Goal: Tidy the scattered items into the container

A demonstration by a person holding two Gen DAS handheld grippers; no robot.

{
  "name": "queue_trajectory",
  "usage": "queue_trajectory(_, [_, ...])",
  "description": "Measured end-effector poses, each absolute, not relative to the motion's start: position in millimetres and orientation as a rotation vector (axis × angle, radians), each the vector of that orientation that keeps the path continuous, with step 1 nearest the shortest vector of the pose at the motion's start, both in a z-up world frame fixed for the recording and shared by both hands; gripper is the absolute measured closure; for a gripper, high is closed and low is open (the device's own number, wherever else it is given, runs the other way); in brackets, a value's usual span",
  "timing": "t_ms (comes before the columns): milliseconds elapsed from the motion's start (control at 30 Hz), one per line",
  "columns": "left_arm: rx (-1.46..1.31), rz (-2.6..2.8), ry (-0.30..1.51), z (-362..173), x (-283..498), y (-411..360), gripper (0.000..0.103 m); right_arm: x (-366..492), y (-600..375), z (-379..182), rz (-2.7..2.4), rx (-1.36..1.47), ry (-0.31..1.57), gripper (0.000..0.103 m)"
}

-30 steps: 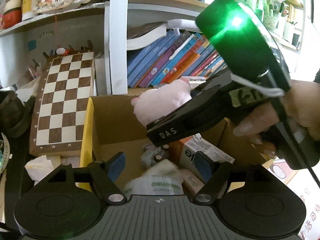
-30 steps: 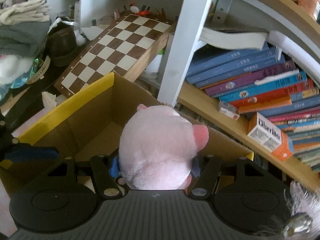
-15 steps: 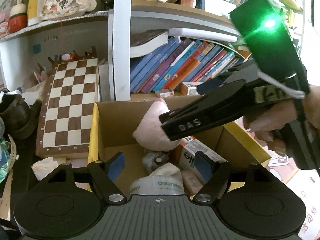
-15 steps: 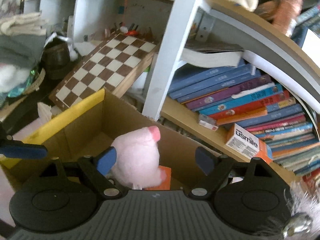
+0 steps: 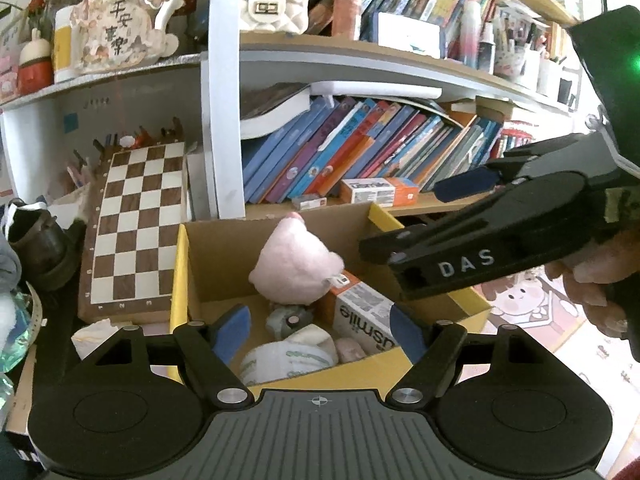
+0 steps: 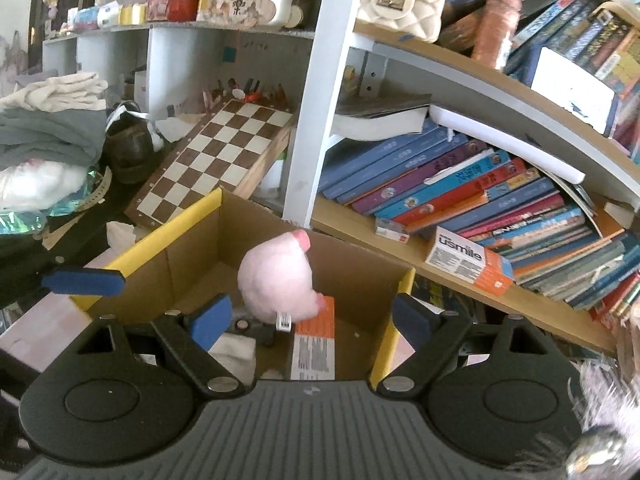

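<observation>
Box (image 6: pixel 192 216) of yellow-edged cardboard held the pink plush (image 6: pixel 276 282), leaning on an orange carton (image 6: pixel 314 340). Right tool (image 6: pixel 310 320) and left tool (image 5: pixel 320 330) gaped wide, empty, above its rim.

Home, looks like my cluttered living or study room. White bookshelf (image 5: pixel 224 92) crammed with leaning kids' books (image 5: pixel 320 152), more books on the upper shelf. Quilted handbag (image 5: pixel 276 4) and a bunny ornament (image 5: pixel 120 20) sit on top, pen cups (image 5: pixel 532 64) to the right. Chessboard (image 5: pixel 136 224) leans against the shelf, a shoe (image 5: pixel 40 248) beside it. Folded clothes (image 6: pixel 48 128) piled at the left. Cardboard box (image 5: pixel 180 272) on the floor holds a plush (image 5: pixel 292 268) and household bits.
</observation>
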State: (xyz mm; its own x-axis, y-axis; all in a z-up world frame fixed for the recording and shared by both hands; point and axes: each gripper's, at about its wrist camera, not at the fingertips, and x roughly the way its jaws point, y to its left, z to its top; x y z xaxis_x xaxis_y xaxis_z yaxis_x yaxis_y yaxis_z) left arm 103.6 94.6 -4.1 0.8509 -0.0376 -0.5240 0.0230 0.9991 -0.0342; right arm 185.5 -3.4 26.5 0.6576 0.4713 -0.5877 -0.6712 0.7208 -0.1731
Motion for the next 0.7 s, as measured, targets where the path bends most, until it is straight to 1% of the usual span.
queue_trajectory(233, [-0.031,-0.037,0.548,-0.6,85.4,87.2,0.023,161.7,-28.7,28.8,0.637,-0.363,0.545,0.015])
queue_trajectory(333, [-0.038,-0.038,0.551,-1.2,78.2,84.1,0.019,152.2,-38.9,28.0,0.625,-0.357,0.546,0.014])
queue_trajectory(533, [-0.022,-0.047,0.567,-2.8,69.1,76.8,0.018,133.1,-60.0,23.0,0.598,-0.35,0.552,0.012])
queue_trajectory(700, [-0.009,-0.062,0.581,-4.4,62.0,69.1,0.016,120.2,-75.6,16.9,0.575,-0.333,0.565,0.011])
